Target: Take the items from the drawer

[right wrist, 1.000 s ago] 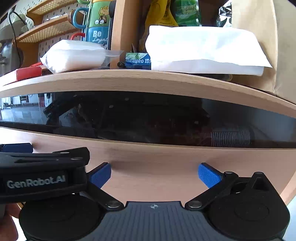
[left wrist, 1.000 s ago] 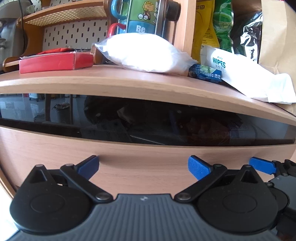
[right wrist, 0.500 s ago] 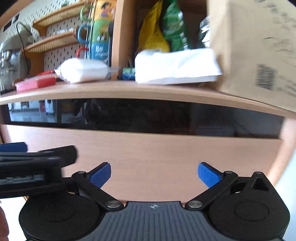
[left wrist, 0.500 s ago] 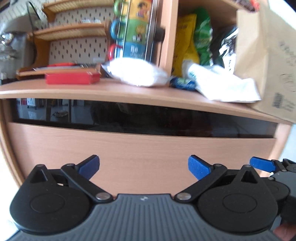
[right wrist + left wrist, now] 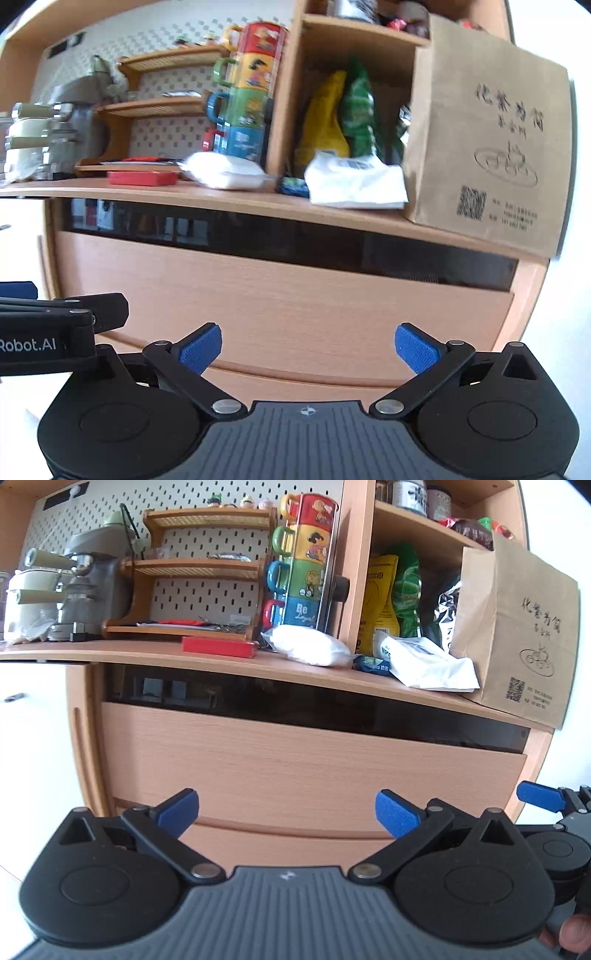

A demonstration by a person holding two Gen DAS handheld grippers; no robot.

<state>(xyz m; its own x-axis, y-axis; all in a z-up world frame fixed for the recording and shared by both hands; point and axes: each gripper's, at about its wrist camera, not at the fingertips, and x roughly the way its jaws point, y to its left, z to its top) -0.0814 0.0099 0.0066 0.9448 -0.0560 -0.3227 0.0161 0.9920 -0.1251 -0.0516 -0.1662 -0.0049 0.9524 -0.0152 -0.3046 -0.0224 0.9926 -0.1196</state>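
So both hand-held grippers are hovering in front of the drawer (image 5: 306,771), nothing touching it, and it's looking shut, so this is reading as the approach step before opening. The left hand-held gripper (image 5: 286,810) is sitting with its blue pads spread wide and empty, and the right hand-held gripper (image 5: 308,349) is doing the same just beside it. No handle is showing, so I'm guessing the next move is getting fingertips into the dark gap (image 5: 332,709) right above the drawer front and pulling. Whatever's inside is staying hidden. The left view is catching a fingertip (image 5: 574,934) low down past the drawer's right end, which the right view isn't. The right view is showing the left tool's lettered side.
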